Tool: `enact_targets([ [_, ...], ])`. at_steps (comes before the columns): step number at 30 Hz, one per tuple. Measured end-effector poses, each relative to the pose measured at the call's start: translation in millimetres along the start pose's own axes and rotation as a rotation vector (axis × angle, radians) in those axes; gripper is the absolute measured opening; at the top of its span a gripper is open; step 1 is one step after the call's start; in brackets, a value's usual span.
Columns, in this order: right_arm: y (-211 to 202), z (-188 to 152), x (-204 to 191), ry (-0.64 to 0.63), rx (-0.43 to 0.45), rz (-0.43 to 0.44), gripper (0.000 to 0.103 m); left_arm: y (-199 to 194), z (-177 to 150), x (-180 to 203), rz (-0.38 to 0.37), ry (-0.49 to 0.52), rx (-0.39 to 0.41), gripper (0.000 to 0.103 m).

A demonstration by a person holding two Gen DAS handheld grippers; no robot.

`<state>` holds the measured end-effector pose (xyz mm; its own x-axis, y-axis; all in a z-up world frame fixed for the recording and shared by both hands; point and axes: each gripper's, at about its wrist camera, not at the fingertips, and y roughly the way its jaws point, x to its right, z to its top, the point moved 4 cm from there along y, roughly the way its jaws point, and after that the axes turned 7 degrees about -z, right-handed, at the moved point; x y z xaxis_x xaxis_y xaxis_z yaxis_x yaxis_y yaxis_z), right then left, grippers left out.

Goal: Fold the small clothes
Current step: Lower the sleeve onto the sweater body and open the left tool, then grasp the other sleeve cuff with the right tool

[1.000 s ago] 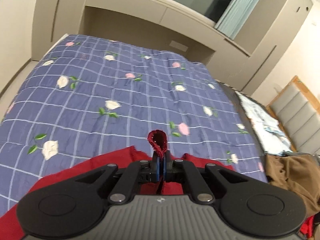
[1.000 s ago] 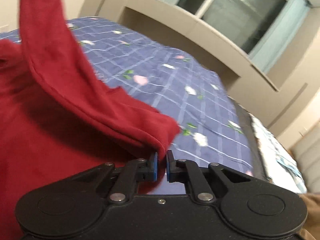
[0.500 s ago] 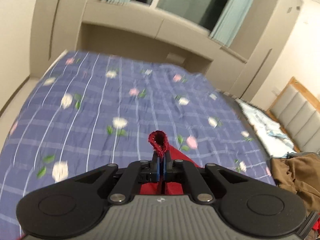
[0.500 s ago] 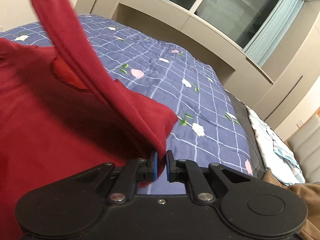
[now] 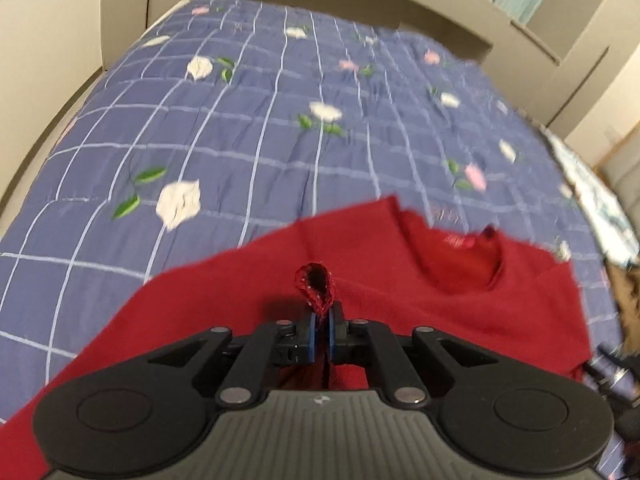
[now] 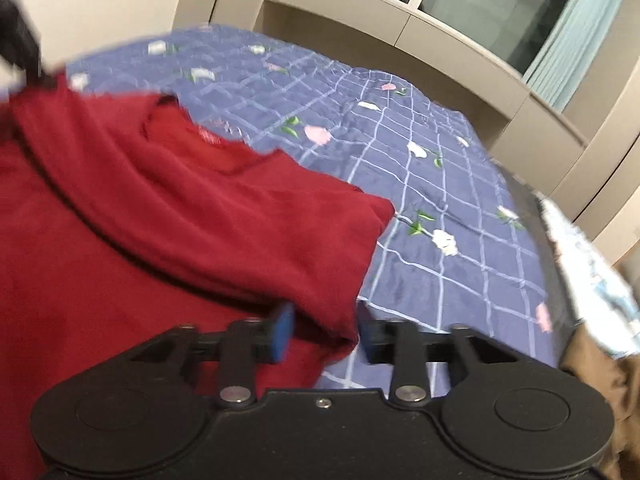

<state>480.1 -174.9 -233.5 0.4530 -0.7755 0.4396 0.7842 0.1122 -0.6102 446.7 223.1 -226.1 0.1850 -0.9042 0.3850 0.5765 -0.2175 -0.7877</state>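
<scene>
A dark red shirt (image 5: 420, 276) lies spread on the blue flowered quilt (image 5: 260, 132), neck opening toward the far right. My left gripper (image 5: 320, 334) is shut on a small loop of the shirt's red fabric, held just above the shirt. In the right wrist view the red shirt (image 6: 160, 240) fills the left half, with a folded layer on top. My right gripper (image 6: 324, 332) is open, its jaws wide apart on either side of the shirt's folded corner, which rests loose between them. The left gripper shows blurred at the right wrist view's top left (image 6: 16, 40).
The quilt (image 6: 440, 184) covers the bed, far and right of the shirt. A brown garment (image 6: 600, 380) and a white patterned cloth (image 6: 580, 248) lie at the bed's right side. Beige cabinets and a curtained window (image 6: 500, 20) stand behind the bed.
My right gripper has opened and let go of the shirt corner. The lifted flap has come down onto the shirt. My left gripper has lowered toward the bed, still pinching fabric.
</scene>
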Motion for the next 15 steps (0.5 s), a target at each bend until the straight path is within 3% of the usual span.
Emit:
enact_targets([
  [1,-5.0,3.5,6.5,0.04,0.01,0.02,0.059,-0.1,-1.6,0.3,0.009,0.012,-0.004,0.007],
  [3,-10.1,11.4,19.0,0.114,0.02,0.035,0.062,-1.1,-2.6,0.7,0.023,0.028,0.002,0.011],
  [6,0.8,25.4,31.5,0.17,0.019,-0.002,0.066,3.5,-3.7,-1.9,0.071,0.027,-0.004,0.018],
  [9,32.7,36.1,34.5,0.178,-0.014,-0.049,0.067,11.7,-5.1,-2.9,0.185,0.046,-0.027,0.022],
  [11,57.7,35.2,34.0,0.176,-0.071,-0.075,0.067,14.7,-6.4,-2.3,0.244,0.053,-0.049,0.032],
  [13,77.0,30.9,31.3,0.152,-0.143,-0.096,0.067,15.7,-6.7,-2.9,0.289,0.05,-0.061,0.049],
  [15,79.8,29.5,31.0,0.145,-0.152,-0.099,0.071,11.1,-5.9,-3.4,0.304,0.05,-0.053,0.059],
])
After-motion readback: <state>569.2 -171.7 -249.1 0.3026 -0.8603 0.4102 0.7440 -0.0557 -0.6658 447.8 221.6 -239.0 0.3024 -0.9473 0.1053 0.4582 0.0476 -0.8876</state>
